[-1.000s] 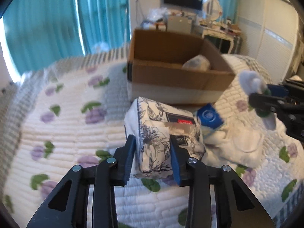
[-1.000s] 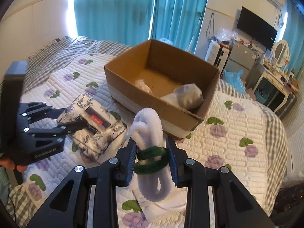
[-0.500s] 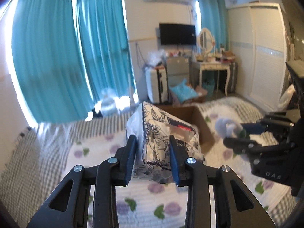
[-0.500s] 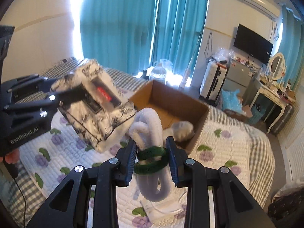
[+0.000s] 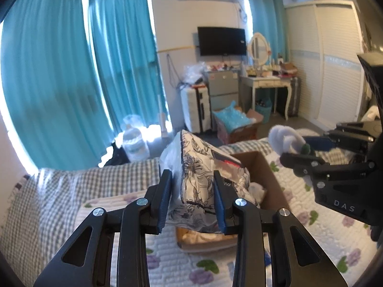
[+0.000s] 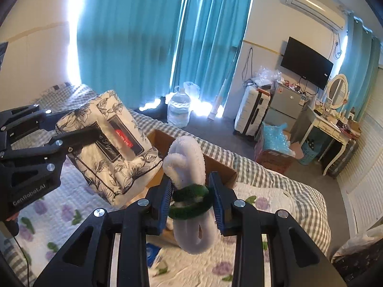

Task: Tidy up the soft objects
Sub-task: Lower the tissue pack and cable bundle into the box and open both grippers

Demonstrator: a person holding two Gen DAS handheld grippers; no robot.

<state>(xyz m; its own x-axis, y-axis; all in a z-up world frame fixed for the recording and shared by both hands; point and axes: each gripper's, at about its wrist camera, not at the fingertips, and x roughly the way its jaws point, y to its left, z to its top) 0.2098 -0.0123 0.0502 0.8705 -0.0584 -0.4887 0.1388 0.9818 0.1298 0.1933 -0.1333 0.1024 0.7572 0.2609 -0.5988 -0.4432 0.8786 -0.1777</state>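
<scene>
**Two soft bundles held aloft above a bed, an open carton waiting beneath them**

The left gripper (image 5: 191, 199) has its jaws clenched on a floral-print tissue pack (image 5: 205, 177), while the right gripper (image 6: 191, 203) grips a white fuzzy coil (image 6: 189, 167) by the green band (image 6: 191, 199) wound round its middle; both hang in the air over the cardboard box (image 5: 268, 174) that sits on the quilted bed (image 5: 335, 234). The step in hand looks to be carrying both into the box. Done well, each would be brought fully over the opening, clear of the cardboard rim, before the jaws let go; the pack, bulky and slack at its wrapped end, would best go down flat beside the pale bundle (image 5: 258, 189) already inside.
</scene>
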